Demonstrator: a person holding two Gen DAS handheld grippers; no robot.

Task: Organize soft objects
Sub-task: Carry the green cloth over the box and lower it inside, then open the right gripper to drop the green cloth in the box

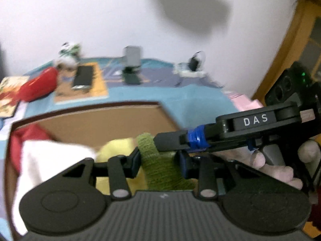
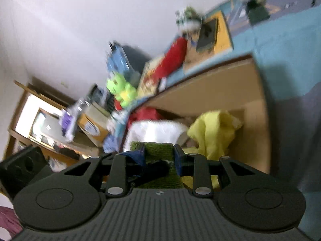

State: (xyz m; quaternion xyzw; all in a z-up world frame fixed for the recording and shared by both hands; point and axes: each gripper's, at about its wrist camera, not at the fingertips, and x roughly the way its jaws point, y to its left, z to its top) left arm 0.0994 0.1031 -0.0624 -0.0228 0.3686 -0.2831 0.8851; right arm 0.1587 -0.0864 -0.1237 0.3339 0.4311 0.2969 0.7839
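Green cloth [image 1: 160,168] pinched between my left gripper [image 1: 158,160] pads, also clamped by my right gripper [image 2: 158,156] | held stretched between both, above near edge of cardboard box [image 1: 96,120] | yellow cloth [image 2: 214,132] and white cloth [image 2: 156,130] lie inside box, beyond my fingers | blue bedspread [image 1: 196,100] behind.

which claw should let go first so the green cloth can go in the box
Probably right. Both claws pinch the green cloth over the cardboard box. The left claw holds its middle, while the right claw only grips an end.
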